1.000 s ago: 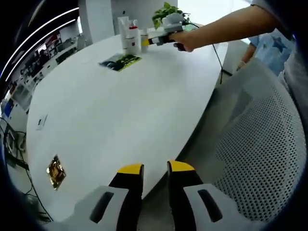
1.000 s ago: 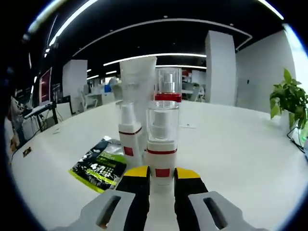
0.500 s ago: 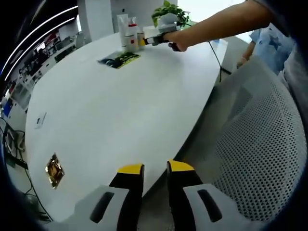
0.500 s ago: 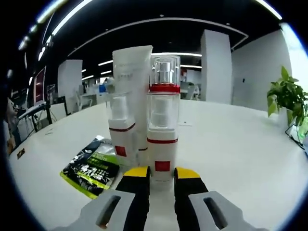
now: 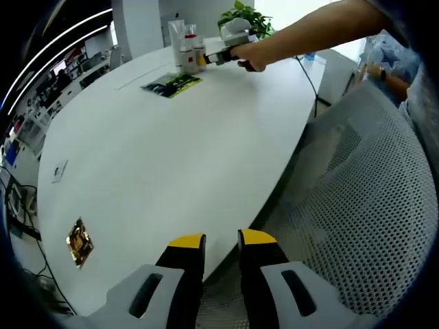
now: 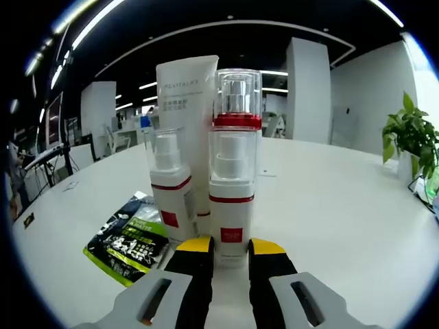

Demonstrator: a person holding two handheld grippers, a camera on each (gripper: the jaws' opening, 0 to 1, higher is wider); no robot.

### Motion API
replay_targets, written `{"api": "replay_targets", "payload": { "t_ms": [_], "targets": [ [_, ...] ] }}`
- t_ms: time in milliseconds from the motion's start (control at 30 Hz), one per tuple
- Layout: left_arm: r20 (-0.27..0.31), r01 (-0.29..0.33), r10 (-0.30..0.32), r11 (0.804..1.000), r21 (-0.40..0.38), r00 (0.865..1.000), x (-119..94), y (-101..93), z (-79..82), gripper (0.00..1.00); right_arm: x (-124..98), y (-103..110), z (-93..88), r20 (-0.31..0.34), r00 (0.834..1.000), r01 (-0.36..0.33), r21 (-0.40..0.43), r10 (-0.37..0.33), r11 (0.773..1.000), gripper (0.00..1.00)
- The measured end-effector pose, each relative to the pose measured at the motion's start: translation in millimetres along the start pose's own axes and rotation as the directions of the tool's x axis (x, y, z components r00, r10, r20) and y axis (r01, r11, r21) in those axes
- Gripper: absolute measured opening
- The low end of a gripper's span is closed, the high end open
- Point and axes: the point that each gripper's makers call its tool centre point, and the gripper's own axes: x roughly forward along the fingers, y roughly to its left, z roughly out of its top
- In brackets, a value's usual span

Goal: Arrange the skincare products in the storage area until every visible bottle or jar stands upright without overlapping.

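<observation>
Right gripper view: right gripper (image 6: 230, 248) parted, jaws flanking base of front white pump bottle with red band (image 6: 231, 199), apparently lined up to nudge or grasp. Three more products upright, clustered close behind; overlap unclear. Left gripper (image 5: 221, 241) parted, empty, idle at near edge of white table (image 5: 171, 151).

Far overview; close view of bottles (image 6: 232, 199)

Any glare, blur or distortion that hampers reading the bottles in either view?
Right gripper view: bottles sharp, tube lettering legible, ceiling light strips bowed by the fisheye. Left gripper view: bottles tiny and far, window behind the plant blown out, table edge curved.
</observation>
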Motion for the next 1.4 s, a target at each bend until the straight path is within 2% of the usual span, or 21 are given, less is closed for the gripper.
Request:
{"api": "replay_targets", "payload": {
  "t_ms": [300,400,467,533,567,667,700,733,767,800,833,933,967,1033,1100,1167,1267,1300,1333,1367,1400],
  "targets": [
    [-0.006,0.002,-0.002,1.0,0.002,1.0,1,-0.6,-1.4,0.16,-18,0,-7.9,-0.034,0.999,0.002,0.017,-0.002,1.0,0.16],
    [-0.009,0.012,-0.012,1.0,0.007,1.0,1,-3.0,-1.6,0.16,-39,-5,-7.9,-0.028,0.999,0.021,0.085,-0.019,0.996,0.2],
    [-0.015,0.019,-0.019,1.0,0.012,1.0,2,-4.7,-2.4,0.14,-62,-4,-6.6,-0.004,0.999,0.041,0.158,-0.04,0.987,0.3],
    [-0.021,0.018,-0.018,1.0,0.01,1.0,2,-4.6,-3.3,0.14,-82,6,-6.0,0.016,1.0,0.013,0.207,-0.017,0.978,0.4],
    [-0.008,-0.009,0.009,1.0,0.027,1.0,1,0.4,-0.5,0.17,-97,17,-5.2,0.036,0.999,-0.02,0.232,0.012,0.973,0.44],
    [0.03,-0.032,0.031,0.999,0.034,0.999,-2,4.5,7.7,0.2,-125,47,-10.7,0.018,0.995,-0.096,0.214,0.094,0.972,0.49],
    [0.037,-0.042,0.04,0.997,0.059,0.999,-2,6.3,9.3,0.22,-133,62,-13.8,-0.007,0.989,-0.14,0.242,0.146,0.96,0.45],
    [0.038,-0.044,0.041,0.997,0.061,0.998,-2,6.5,9.4,0.25,-148,87,-13.5,-0.024,0.97,-0.227,0.285,0.244,0.931,0.37],
    [0.036,-0.039,0.037,0.997,0.06,0.999,-1,5.8,9.5,0.27,-158,101,-6.4,0.008,0.957,-0.278,0.292,0.289,0.915,0.28],
    [0.037,-0.037,0.035,0.997,0.06,0.999,-1,5.4,9.8,0.29,-167,112,1.3,0.038,0.948,-0.316,0.256,0.317,0.914,0.19],
    [0.04,-0.033,0.031,0.998,0.062,0.999,-1,4.9,10.6,0.29,-179,125,11.2,0.065,0.939,-0.343,0.201,0.337,0.918,0.17],
    [0.045,-0.009,0.008,0.999,0.033,0.999,-1,3.6,11.8,0.3,-205,162,25.0,0.064,0.907,-0.421,0.156,0.416,0.894,0.31],
    [0.037,-0.009,0.009,1.0,-0.009,0.999,-2,5.0,10.0,0.32,-211,167,27.3,0.062,0.908,-0.419,0.151,0.414,0.896,0.34],
    [0.048,-0.005,0.006,0.999,-0.035,0.999,-2,8.5,12.0,0.34,-223,184,32.1,0.061,0.892,-0.452,0.087,0.448,0.888,0.33],
    [0.067,0.017,-0.009,0.993,-0.121,0.998,-3,11.7,15.8,0.36,-234,204,30.6,0.04,0.87,-0.493,0.046,0.492,0.869,0.34],
    [0.084,0.003,0.013,0.982,-0.186,0.996,-6,23.3,18.2,0.38,-244,226,25.2,0.014,0.83,-0.557,0.003,0.557,0.83,0.38],
    [0.129,-0.038,0.068,0.974,-0.221,0.989,-9,44.6,24.4,0.42,-252,239,13.2,-0.018,0.824,-0.565,-0.076,0.566,0.821,0.37],
    [0.129,-0.04,0.072,0.971,-0.235,0.989,-9,46.5,23.5,0.45,-254,246,7.2,-0.024,0.815,-0.578,-0.079,0.578,0.812,0.36],
    [0.117,-0.035,0.068,0.963,-0.267,0.991,-9,48.7,19.7,0.48,-254,247,3.5,-0.028,0.816,-0.577,-0.079,0.577,0.813,0.36],
    [0.114,-0.036,0.069,0.961,-0.273,0.991,-9,51.0,18.1,0.51,-255,250,-4.9,-0.088,0.809,-0.587,-0.107,0.581,0.802,0.36],
    [0.109,-0.04,0.073,0.96,-0.277,0.991,-10,53.3,16.8,0.53,-256,251,-4.4,-0.099,0.81,-0.586,-0.15,0.578,0.796,0.37]
  ]
}}
